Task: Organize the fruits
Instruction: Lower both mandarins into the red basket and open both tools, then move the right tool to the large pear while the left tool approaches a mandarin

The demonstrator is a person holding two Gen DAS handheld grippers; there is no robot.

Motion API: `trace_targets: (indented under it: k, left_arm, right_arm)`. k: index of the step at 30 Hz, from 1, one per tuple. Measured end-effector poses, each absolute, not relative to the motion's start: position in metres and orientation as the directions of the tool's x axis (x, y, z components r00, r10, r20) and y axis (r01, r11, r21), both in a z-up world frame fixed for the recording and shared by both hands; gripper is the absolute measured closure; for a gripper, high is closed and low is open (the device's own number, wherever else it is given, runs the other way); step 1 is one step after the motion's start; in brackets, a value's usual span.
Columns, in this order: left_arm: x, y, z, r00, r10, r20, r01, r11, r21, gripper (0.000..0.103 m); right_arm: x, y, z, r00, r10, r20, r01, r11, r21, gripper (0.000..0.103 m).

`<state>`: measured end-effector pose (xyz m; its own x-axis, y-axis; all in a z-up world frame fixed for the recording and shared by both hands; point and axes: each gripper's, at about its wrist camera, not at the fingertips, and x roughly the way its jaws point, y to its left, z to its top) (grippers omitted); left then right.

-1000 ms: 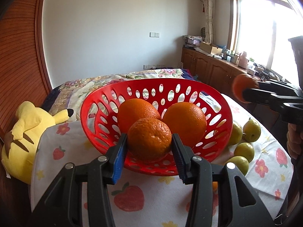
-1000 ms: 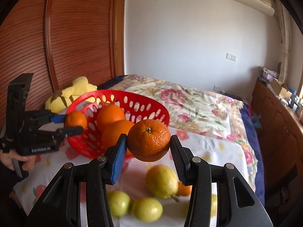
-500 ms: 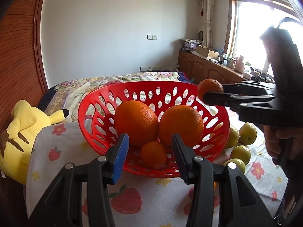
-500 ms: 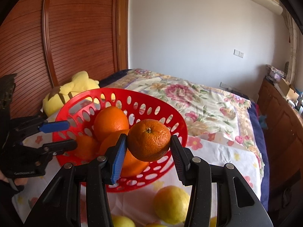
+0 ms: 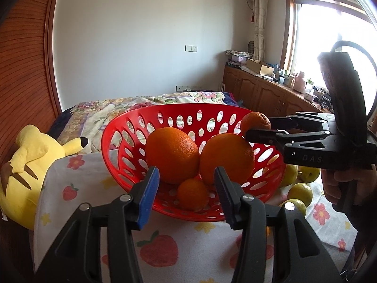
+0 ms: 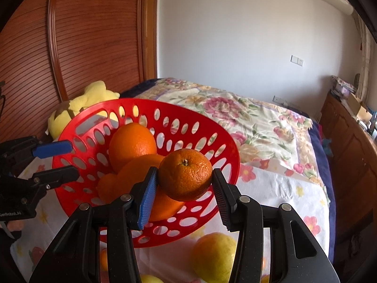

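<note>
Readable writing first: the body of the right tongs [image 5: 258, 127] has "DAS" stamped on its side, and the left tongs [image 6: 55, 160] carry a partly cut-off label that looks like "GenRobot.AI", seen from the right wrist camera. The right tongs are clamped on a small mandarin [image 6: 185, 174], stem end up, held over the near-right rim of the red basket [image 5: 113, 141]; a hand [image 5: 341, 184] grips the handle at the right edge of the left view, tongs reaching in roughly level across the frame. The left tongs have just been opening and stand apart with nothing pressed between them, pointing down at the basket's near side. Inside the basket sit two big oranges [image 5: 172, 155] side by side, with a little mandarin [image 5: 193, 194] tucked in front of them. The basket's on a fruit-print cloth [image 5: 94, 212], a few yellow-green fruits [image 5: 300, 191] just beside its right side. Yellow plush toy [image 5: 30, 160] off the cloth's left edge.
</note>
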<state>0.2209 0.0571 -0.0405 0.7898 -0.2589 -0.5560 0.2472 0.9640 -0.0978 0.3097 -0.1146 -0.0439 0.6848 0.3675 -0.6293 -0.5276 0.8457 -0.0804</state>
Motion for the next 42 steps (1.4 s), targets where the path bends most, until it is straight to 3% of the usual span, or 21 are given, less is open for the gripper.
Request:
trace_targets:
  k: [5,29,42]
  left_arm:
    - [0.22,0.057,-0.041,0.789,-0.25,-0.562,0.241,0.966,-0.091,0.054]
    - [0.167,0.032,-0.022,0.789,-0.244,-0.564,0.247,0.966,-0.073,0.045]
    - [0.157,-0.002,-0.035,0.77,-0.258,-0.584,0.254,0.963,-0.092,0.044]
  right_arm:
    - [0.308,-0.117,-0.043,0.682,0.381,-0.624,-0.53,0.846,-0.063,0.052]
    - [0.238,-0.16,-0.026,0.7,0.428,-0.571,-0.53,0.848,-0.013,0.05]
    - [0.218,-0.235,-0.045,0.726,0.352,-0.591,-0.44,0.898,-0.006,0.05]
